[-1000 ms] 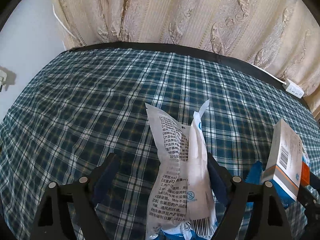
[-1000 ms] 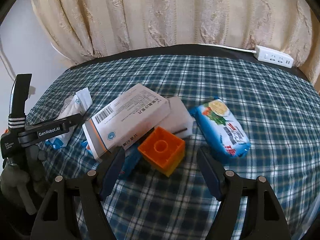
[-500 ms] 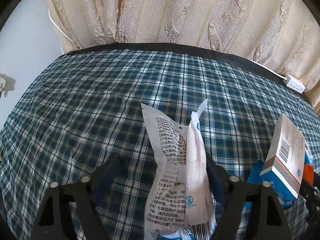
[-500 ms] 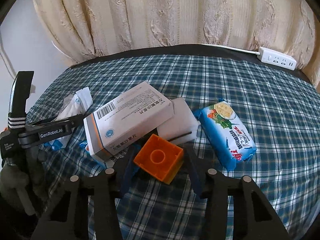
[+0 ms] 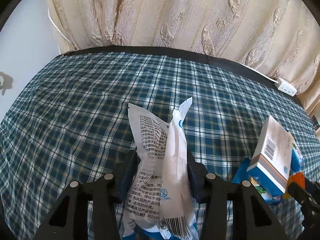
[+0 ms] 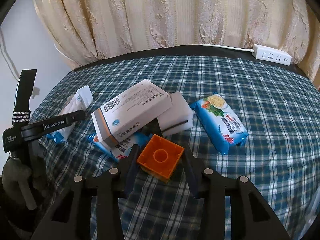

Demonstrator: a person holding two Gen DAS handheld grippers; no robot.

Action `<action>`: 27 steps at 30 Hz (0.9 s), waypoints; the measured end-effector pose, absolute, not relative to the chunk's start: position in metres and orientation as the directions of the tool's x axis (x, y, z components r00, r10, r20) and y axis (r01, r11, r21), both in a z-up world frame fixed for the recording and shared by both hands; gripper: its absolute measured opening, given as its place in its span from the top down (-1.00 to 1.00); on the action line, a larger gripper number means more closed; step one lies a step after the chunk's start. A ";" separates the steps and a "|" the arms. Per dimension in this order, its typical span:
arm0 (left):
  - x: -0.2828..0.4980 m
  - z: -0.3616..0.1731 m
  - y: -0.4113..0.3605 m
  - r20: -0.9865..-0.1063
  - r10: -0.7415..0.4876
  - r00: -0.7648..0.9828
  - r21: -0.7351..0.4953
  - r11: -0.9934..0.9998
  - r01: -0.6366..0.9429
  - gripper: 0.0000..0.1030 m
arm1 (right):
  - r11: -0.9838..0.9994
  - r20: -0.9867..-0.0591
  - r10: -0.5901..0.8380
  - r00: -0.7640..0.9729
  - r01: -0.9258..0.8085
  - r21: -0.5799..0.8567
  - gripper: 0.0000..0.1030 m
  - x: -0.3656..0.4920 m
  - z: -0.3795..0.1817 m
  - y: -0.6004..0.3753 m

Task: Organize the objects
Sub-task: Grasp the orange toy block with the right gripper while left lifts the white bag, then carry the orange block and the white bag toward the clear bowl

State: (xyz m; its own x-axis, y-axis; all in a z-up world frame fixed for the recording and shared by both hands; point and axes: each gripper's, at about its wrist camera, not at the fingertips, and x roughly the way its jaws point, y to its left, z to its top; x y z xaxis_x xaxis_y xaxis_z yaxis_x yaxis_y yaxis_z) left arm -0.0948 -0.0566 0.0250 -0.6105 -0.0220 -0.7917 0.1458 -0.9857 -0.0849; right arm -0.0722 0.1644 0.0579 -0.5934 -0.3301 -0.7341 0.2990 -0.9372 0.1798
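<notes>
Both grippers have a catch on the plaid cloth [image 6: 260, 104]. The left gripper [image 5: 162, 172] pinches two white pouches [image 5: 160, 160] side by side, their tops standing up between the pads. The right gripper [image 6: 160, 158] is pressed onto an orange block [image 6: 161, 157], hollow side up, at the near edge of the pile.

Done well, the lift would go straight up and slowly. The pouches are soft and may slide against each other, so the squeeze should hold. The block sits just beside a tilted box [image 6: 130, 114] that leans on a white slab [image 6: 176, 116] and a blue packet [image 6: 118, 146]; dragging it sideways could bring the box down. A second blue packet [image 6: 220, 120] lies apart to the right.

No bin or tray is in view, and the block's cavity is empty.
</notes>
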 end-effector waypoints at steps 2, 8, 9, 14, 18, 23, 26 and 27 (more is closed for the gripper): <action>-0.092 0.028 -0.055 -0.785 -0.014 -0.620 -0.092 -0.986 0.138 0.03 | -0.938 -0.730 -0.332 -0.598 0.294 0.186 0.16 -0.069 0.060 0.168; -0.086 0.034 -0.051 -0.773 0.003 -0.635 -0.103 -0.987 0.120 0.03 | -0.940 -0.713 -0.334 -0.616 0.276 0.202 0.16 -0.055 0.069 0.177; -0.086 0.034 -0.051 -0.772 0.006 -0.635 -0.104 -0.988 0.118 0.03 | -0.941 -0.711 -0.332 -0.619 0.272 0.203 0.16 -0.052 0.070 0.180; -0.081 0.035 -0.048 -0.770 0.021 -0.638 -0.113 -0.988 0.104 0.03 | -0.943 -0.704 -0.329 -0.630 0.252 0.216 0.16 -0.040 0.074 0.188; -0.079 0.036 -0.046 -0.766 0.028 -0.642 -0.117 -0.989 0.096 0.03 | -0.946 -0.697 -0.324 -0.640 0.235 0.224 0.16 -0.029 0.077 0.197; -0.077 0.037 -0.046 -0.764 0.034 -0.644 -0.122 -0.988 0.091 0.03 | -0.950 -0.695 -0.311 -0.648 0.204 0.235 0.16 -0.019 0.078 0.209; -0.077 0.036 -0.043 -0.765 0.036 -0.643 -0.118 -0.989 0.084 0.03 | -0.951 -0.695 -0.307 -0.651 0.181 0.251 0.16 -0.012 0.077 0.216; -0.076 0.036 -0.043 -0.765 0.037 -0.643 -0.116 -0.990 0.082 0.03 | -0.951 -0.694 -0.306 -0.652 0.175 0.255 0.16 -0.009 0.078 0.219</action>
